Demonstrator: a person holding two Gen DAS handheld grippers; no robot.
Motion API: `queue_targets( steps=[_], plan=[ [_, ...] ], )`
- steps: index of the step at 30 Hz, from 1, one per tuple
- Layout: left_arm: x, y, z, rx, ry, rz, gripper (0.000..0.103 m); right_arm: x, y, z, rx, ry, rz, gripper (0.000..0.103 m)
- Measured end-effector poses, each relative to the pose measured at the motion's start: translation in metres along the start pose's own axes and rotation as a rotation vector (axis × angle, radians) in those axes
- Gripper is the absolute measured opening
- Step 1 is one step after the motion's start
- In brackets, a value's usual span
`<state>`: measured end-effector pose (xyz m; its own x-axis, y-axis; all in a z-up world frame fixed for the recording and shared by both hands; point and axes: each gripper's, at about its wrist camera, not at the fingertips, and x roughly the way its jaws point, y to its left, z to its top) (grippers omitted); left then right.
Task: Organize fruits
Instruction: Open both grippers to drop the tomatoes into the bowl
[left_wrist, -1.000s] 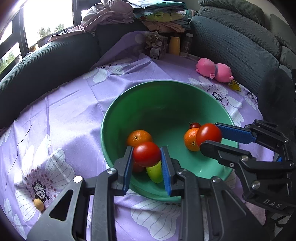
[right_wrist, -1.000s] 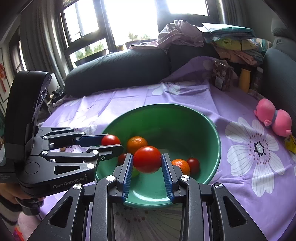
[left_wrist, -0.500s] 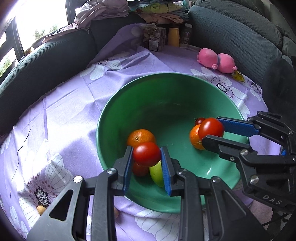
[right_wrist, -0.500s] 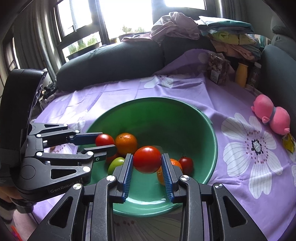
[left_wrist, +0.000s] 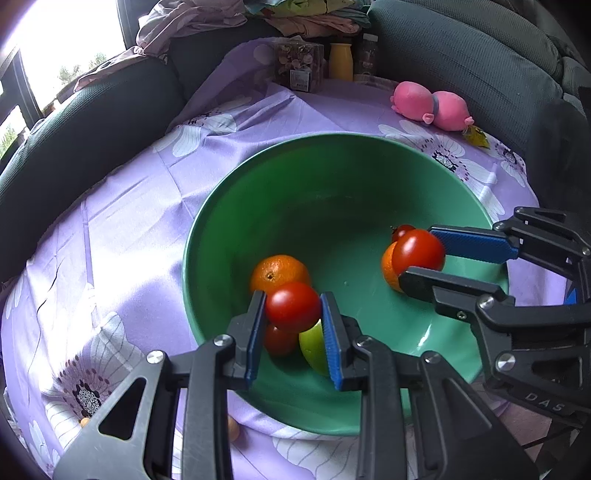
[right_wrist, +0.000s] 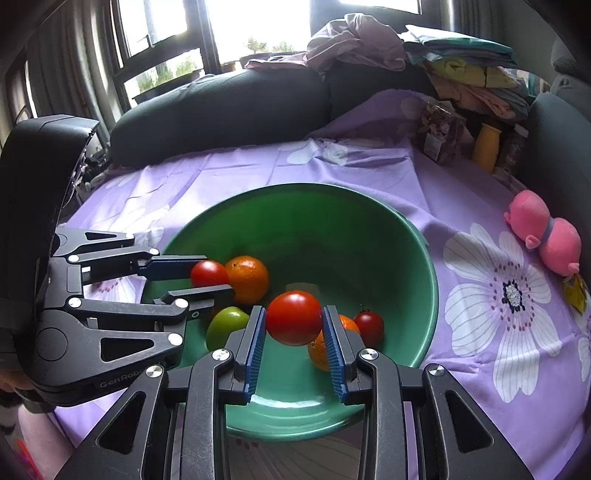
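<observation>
Over the green bowl (left_wrist: 369, 166) both grippers hang with fruit in their grip. The left gripper (left_wrist: 293, 312) is clamped on a red tomato (left_wrist: 293, 306), pinched between its blue pads above the near left part of the bowl. The right gripper (right_wrist: 294, 321) is clamped on a second tomato (right_wrist: 294, 317) the same way, above the near right part of the bowl.

From the left wrist view, the right gripper reaches in from the right, its tomato showing at the fingertips in front of a small orange (left_wrist: 388, 266). From the right wrist view, the left gripper comes in from the left with its tomato just beside a larger orange (right_wrist: 247, 278).

Down in the bowl lie that larger orange on the left, a green fruit (right_wrist: 225, 326) near it, another red tomato (left_wrist: 279, 341) partly hidden under the left gripper, the small orange on the right, and a dark red cherry tomato (right_wrist: 368, 326) with a stem beside that orange.

Under the bowl spreads a purple cloth (right_wrist: 498, 295) printed with white flowers. On its far right lies a pink plush toy (right_wrist: 543, 232). At the far edge stand a yellow bottle (left_wrist: 340, 61) and a clear box (left_wrist: 297, 66), with dark cushions (right_wrist: 221, 107) and piled clothes (right_wrist: 369, 48) behind. Two small tan round things (left_wrist: 232, 426) lie on the cloth near the left edge; I cannot tell what they are.
</observation>
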<state>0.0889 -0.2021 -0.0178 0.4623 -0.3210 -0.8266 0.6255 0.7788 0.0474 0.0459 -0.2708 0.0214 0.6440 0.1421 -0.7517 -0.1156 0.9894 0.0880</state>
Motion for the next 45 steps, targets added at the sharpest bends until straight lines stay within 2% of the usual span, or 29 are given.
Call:
queue_targets(
  steps=[39, 40, 42, 45],
  plan=[
    [0.003, -0.004, 0.000, 0.018, 0.022, 0.030, 0.029, 0.005, -0.001, -0.002, 0.020, 0.031, -0.015, 0.033],
    [0.002, -0.004, -0.001, 0.016, 0.021, 0.031, 0.030, 0.005, -0.002, -0.003, 0.024, 0.032, -0.016, 0.033],
    [0.000, -0.003, -0.001, 0.011, 0.018, 0.041, 0.042, 0.004, -0.002, -0.003, 0.028, 0.029, -0.018, 0.033],
    [-0.005, -0.001, -0.003, 0.001, 0.008, 0.041, 0.047, 0.000, -0.002, -0.004, 0.032, 0.025, -0.021, 0.033]
  ],
)
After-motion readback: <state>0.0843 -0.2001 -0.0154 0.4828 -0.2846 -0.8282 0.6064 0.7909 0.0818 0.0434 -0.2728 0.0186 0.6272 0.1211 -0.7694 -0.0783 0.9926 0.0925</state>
